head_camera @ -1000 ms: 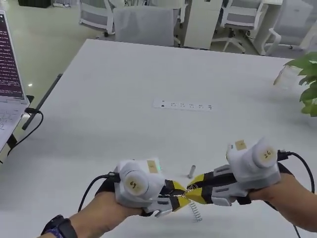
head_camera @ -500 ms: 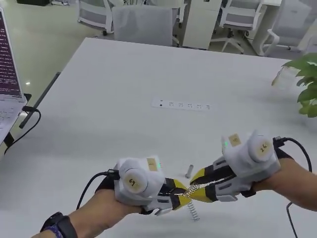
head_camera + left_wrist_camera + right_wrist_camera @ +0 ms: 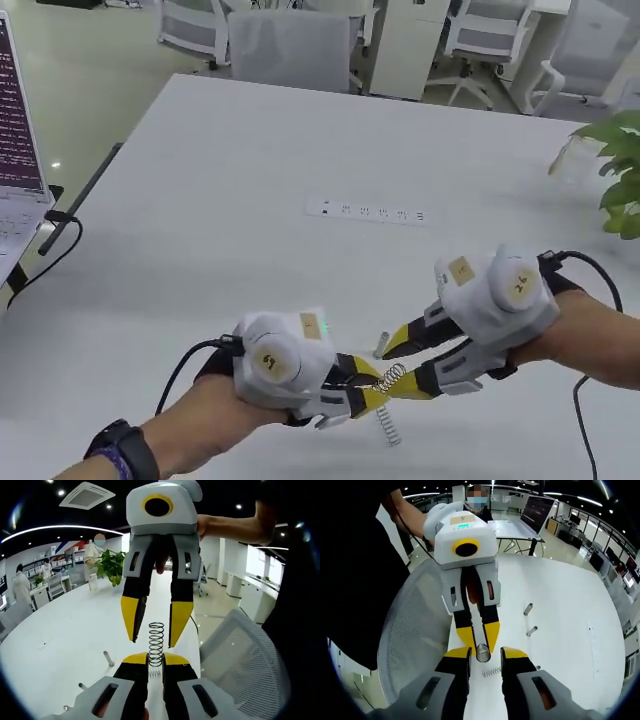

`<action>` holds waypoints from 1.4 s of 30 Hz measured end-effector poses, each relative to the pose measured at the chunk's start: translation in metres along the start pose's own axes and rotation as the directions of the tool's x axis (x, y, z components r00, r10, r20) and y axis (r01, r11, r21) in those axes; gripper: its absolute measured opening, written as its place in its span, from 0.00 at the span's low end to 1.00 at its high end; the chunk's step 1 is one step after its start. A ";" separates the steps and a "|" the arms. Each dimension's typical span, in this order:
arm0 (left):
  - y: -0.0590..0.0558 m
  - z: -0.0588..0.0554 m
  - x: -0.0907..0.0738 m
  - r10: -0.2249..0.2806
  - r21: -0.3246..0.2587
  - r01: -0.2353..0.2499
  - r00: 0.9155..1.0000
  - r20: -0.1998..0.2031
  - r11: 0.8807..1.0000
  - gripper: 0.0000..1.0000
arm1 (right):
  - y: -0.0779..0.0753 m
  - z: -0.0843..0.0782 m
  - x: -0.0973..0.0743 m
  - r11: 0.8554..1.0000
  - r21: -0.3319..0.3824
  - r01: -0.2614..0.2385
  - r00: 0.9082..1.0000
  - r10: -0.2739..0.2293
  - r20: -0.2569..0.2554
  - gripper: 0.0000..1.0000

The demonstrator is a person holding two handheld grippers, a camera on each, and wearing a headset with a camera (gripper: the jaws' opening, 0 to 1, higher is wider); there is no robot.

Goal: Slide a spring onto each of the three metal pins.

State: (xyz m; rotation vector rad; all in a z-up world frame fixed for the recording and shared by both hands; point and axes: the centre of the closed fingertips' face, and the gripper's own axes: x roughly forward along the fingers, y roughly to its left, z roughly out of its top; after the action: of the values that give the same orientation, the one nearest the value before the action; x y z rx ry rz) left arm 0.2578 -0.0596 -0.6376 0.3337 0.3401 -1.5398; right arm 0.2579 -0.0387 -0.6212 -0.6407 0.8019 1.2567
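Observation:
My left gripper [image 3: 372,385] is shut on the lower end of a small steel spring [image 3: 156,642], which sticks out past its yellow tips. Facing it, my right gripper [image 3: 405,368] stands open, one jaw on each side of the spring's free end [image 3: 482,652]. A second spring [image 3: 388,425] lies loose on the white table just under the tips. One short metal pin [image 3: 381,345] stands behind the grippers, and two pins [image 3: 528,609] [image 3: 532,630] are in the right gripper view.
A white power strip [image 3: 365,212] lies mid-table. An open laptop [image 3: 15,170] with a black cable is at the left edge, and a green plant [image 3: 622,165] at the right. Office chairs stand beyond the far edge.
My right gripper has opened and risen a little, its jaws now spread around the spring. The left gripper stays shut on the spring.

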 end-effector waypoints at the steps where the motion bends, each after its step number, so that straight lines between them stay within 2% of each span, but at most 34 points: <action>1: 0.000 0.000 0.000 0.000 0.002 0.000 1.000 0.001 1.000 0.02 | 0.000 0.000 0.000 1.000 -0.010 -0.005 1.000 0.005 -0.008 0.21; 14: -0.001 0.004 0.002 -0.004 0.014 0.004 1.000 0.002 1.000 0.02 | 0.005 -0.001 0.000 0.996 -0.078 -0.049 0.997 0.044 -0.071 0.15; 25: -0.001 0.006 0.003 -0.007 0.019 0.007 1.000 0.003 1.000 0.02 | 0.008 -0.003 0.003 0.991 -0.113 -0.075 0.993 0.064 -0.102 0.11; 34: -0.001 0.005 0.003 -0.008 0.020 0.008 1.000 0.000 1.000 0.02 | 0.006 -0.005 0.005 0.989 -0.127 -0.079 0.991 0.064 -0.115 0.09; 42: 0.000 0.003 0.004 -0.002 0.014 0.002 1.000 0.001 1.000 0.02 | 0.005 -0.007 0.006 0.992 -0.115 -0.057 0.994 0.045 -0.104 0.08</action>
State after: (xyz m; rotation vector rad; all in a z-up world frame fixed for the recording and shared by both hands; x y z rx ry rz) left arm 0.2578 -0.0645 -0.6366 0.3436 0.3294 -1.5452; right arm 0.2523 -0.0394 -0.6299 -0.7887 0.8369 1.3340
